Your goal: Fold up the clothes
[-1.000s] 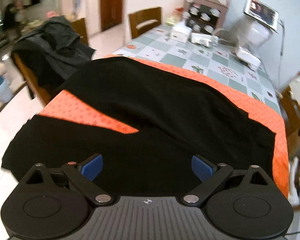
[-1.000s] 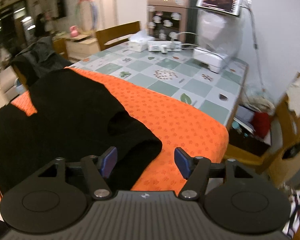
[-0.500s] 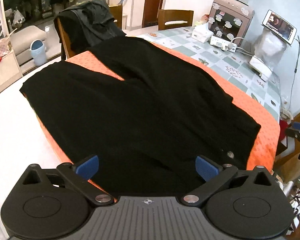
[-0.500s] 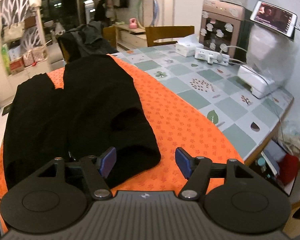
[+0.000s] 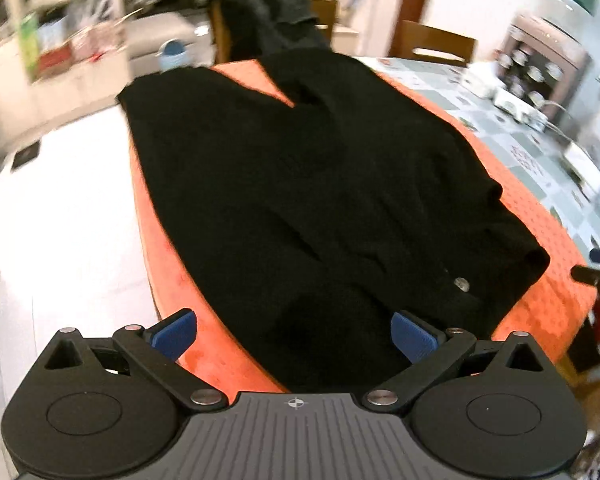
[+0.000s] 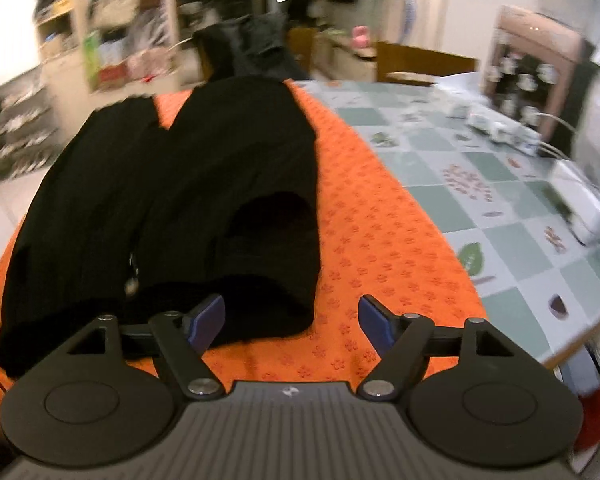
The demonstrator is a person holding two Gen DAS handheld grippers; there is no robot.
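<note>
Left wrist view: long table (image 5: 512, 148) in green-checked oilcloth, with an orange patterned cloth (image 5: 160, 248) laid as a folding surface.
Trousers: black fabric trousers (image 5: 300, 184) spread flat on the orange cloth, legs pointing away, waistband nearest, likely ready for a lengthwise fold.
Left gripper (image 5: 294, 334): blue-padded fingers fully apart, hovering over the near waistband corner, nothing clamped.
Right gripper (image 6: 292, 320): jaws opening above the other waistband corner, not pinching cloth.
Button (image 5: 461, 284): small and silvery, at the waistband.

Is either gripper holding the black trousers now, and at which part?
Nothing is held: the left gripper is open above the black trousers; the right gripper is opening, empty.
</note>
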